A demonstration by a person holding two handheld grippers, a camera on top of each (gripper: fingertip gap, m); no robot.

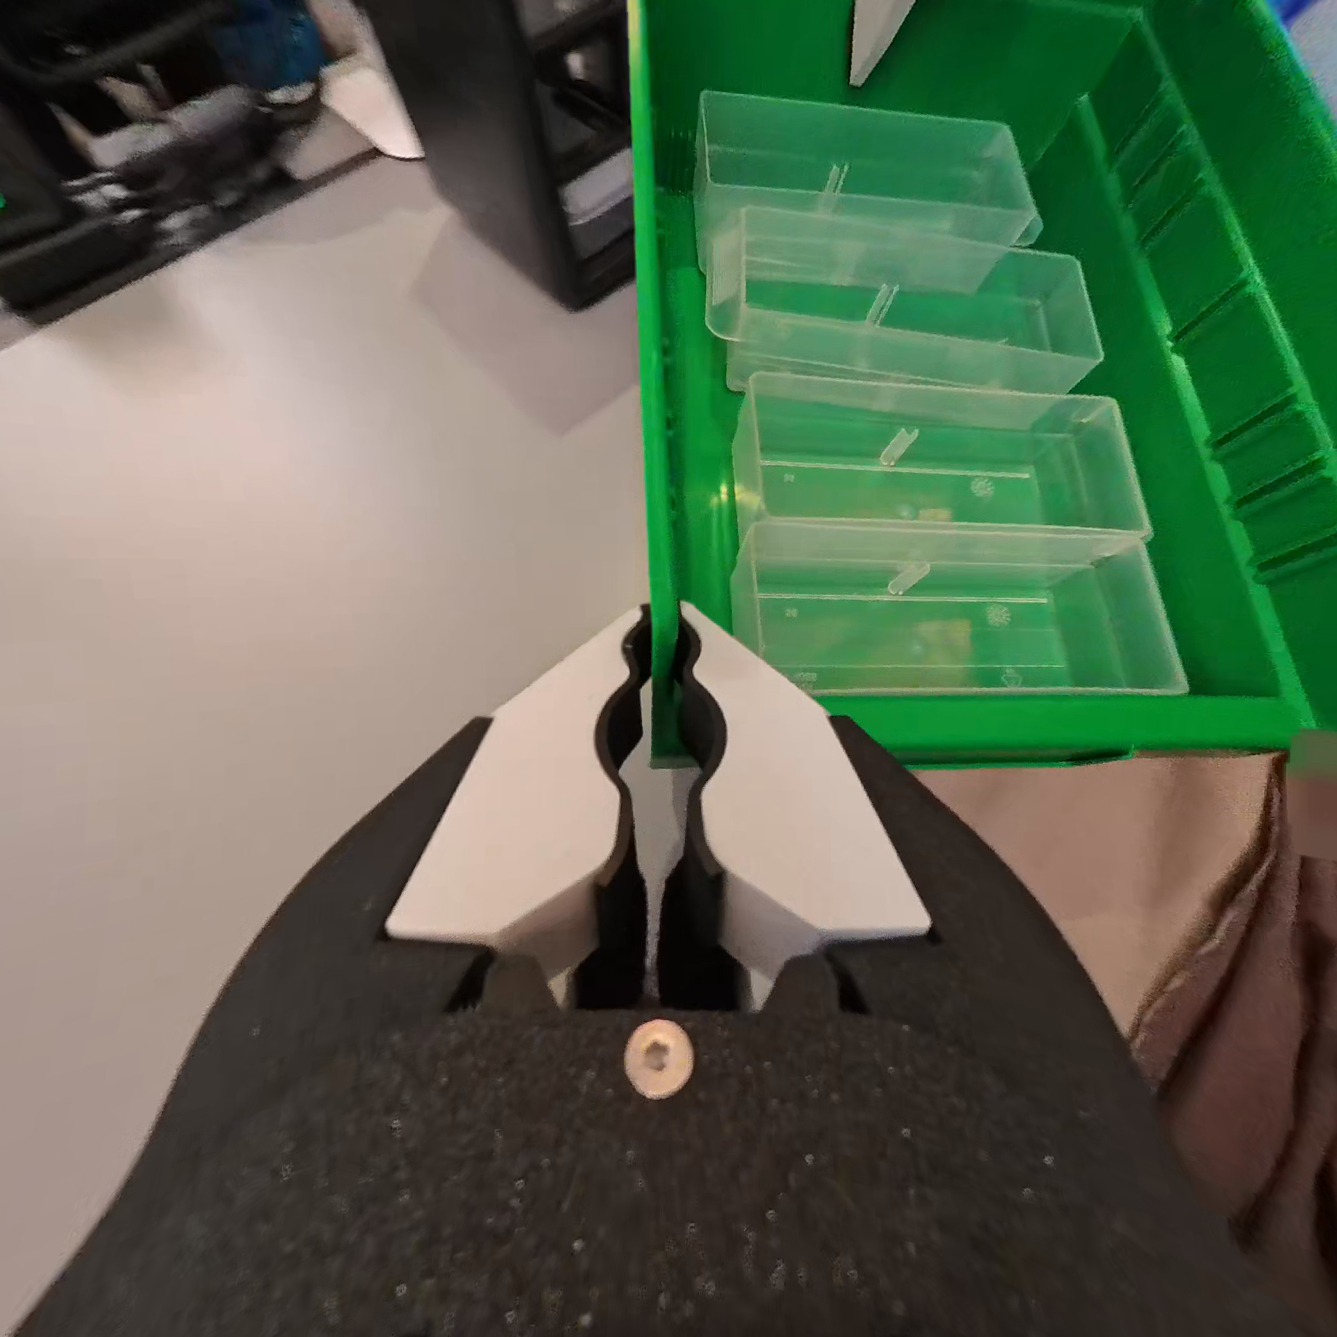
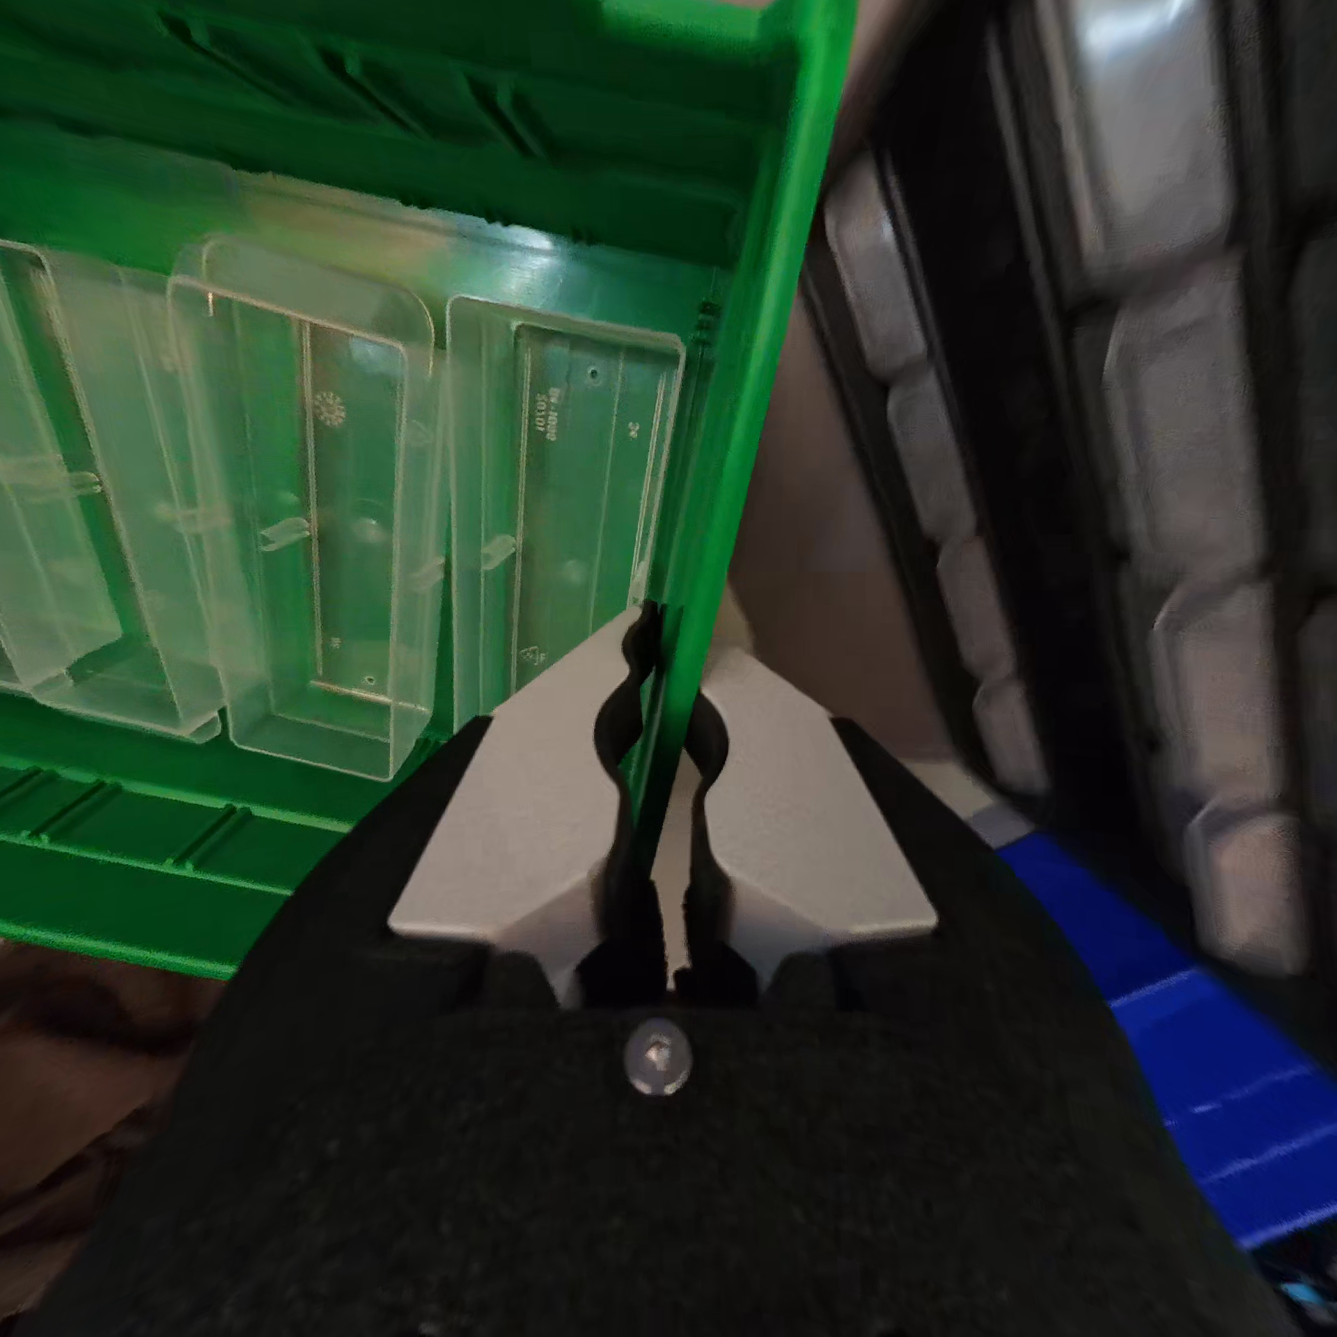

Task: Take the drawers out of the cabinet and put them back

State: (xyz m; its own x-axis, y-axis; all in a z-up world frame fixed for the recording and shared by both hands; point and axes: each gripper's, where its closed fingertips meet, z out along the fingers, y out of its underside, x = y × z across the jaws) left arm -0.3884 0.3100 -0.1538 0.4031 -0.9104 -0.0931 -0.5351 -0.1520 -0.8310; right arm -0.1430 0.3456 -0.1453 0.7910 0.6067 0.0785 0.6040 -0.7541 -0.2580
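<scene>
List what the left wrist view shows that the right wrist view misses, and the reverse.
Only the left wrist view: the pale grey floor, a black cabinet-like unit, and the left gripper, its jaws shut on one wall of the green plastic drawer.

Only the right wrist view: a grey-and-black padded surface, a blue plastic bin, and the right gripper clamped on the opposite wall.

Both: the green drawer holding clear plastic trays.
</scene>
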